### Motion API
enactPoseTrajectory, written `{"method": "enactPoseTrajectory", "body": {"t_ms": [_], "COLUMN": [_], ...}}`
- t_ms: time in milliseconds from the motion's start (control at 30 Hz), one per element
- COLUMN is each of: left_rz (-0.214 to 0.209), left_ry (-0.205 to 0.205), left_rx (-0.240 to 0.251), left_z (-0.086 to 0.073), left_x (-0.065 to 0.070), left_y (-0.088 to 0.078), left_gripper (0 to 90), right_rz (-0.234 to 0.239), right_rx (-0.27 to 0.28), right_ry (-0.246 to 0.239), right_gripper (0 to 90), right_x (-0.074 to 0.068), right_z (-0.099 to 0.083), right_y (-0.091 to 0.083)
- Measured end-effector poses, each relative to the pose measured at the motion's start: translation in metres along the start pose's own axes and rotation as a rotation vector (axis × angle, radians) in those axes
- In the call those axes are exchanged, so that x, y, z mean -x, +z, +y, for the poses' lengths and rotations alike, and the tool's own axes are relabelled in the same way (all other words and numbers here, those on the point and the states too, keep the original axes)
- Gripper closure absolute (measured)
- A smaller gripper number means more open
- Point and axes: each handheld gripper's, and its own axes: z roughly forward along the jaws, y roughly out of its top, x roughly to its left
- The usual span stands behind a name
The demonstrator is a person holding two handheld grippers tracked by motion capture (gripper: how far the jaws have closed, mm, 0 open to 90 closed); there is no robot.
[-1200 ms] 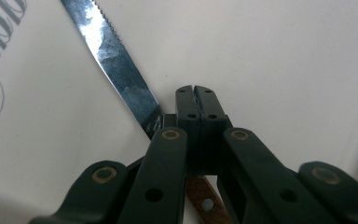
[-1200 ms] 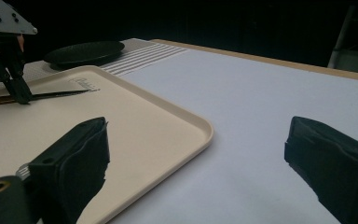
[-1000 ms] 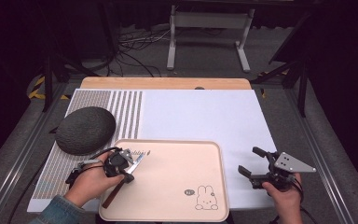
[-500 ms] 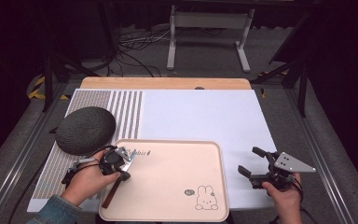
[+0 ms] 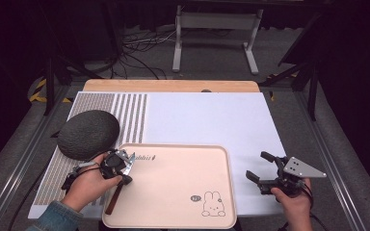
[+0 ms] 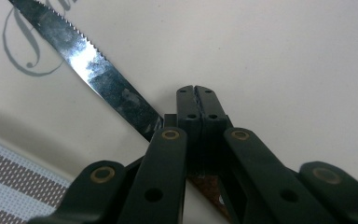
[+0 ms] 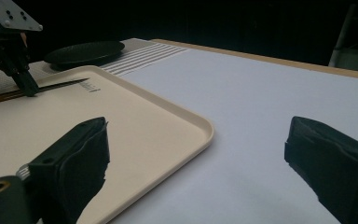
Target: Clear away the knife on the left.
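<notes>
From the high view, the left gripper sits at the left edge of a beige rectangular plastic tray with a small rabbit drawing, held in the person's left hand. Its jaws point down and are closed on a serrated steel knife with a brown wooden handle; the handle runs back toward the near edge of the tray, along its left rim. Just beyond the hand lies a dark grey round woven mat, on the striped end of a white table cover. The right gripper is off the tray's right side, over the white cover, held in the right hand with its jaws spread wide and nothing between them.

In the left gripper view, the two black jaws meet with no gap. The knife's blade juts out up and to the left from beside them, teeth along its upper edge, lying low over the tray's surface; a bit of the brown handle shows below the jaws.

In the right gripper view, the jaws stand far apart, empty, above the tray's corner and the white cover. Farther off, the left gripper holds the knife over the tray, with the dark mat behind it
</notes>
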Motion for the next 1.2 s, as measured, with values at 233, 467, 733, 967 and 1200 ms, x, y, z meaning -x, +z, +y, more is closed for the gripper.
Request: {"method": "enactPoseTrajectory", "body": {"t_ms": [233, 467, 733, 967, 1200], "left_rz": [0.005, 0.003, 0.011, 0.013, 0.007], "left_ry": [-0.009, -0.021, -0.037, -0.054, -0.075], "left_rx": [0.004, 0.010, 0.013, 0.019, 0.022], "left_z": [-0.003, -0.005, -0.008, -0.011, -0.014], "left_x": [-0.003, -0.006, -0.009, -0.011, -0.013], "left_y": [-0.002, -0.003, -0.004, -0.005, -0.006], "left_gripper": [90.0, 90.0, 90.0, 90.0, 90.0], "right_rz": [0.000, 0.002, 0.003, 0.005, 0.005], "right_rx": [-0.001, -0.003, -0.002, -0.004, -0.010], "right_ry": [-0.001, -0.001, -0.001, -0.002, 0.003], "right_gripper": [7.0, 7.0, 7.0, 7.1, 7.1], "right_x": [0.000, 0.000, 0.000, 0.000, -0.001], "right_z": [0.000, 0.000, 0.000, 0.000, 0.000], "right_y": [0.000, 0.000, 0.000, 0.001, 0.001]}}
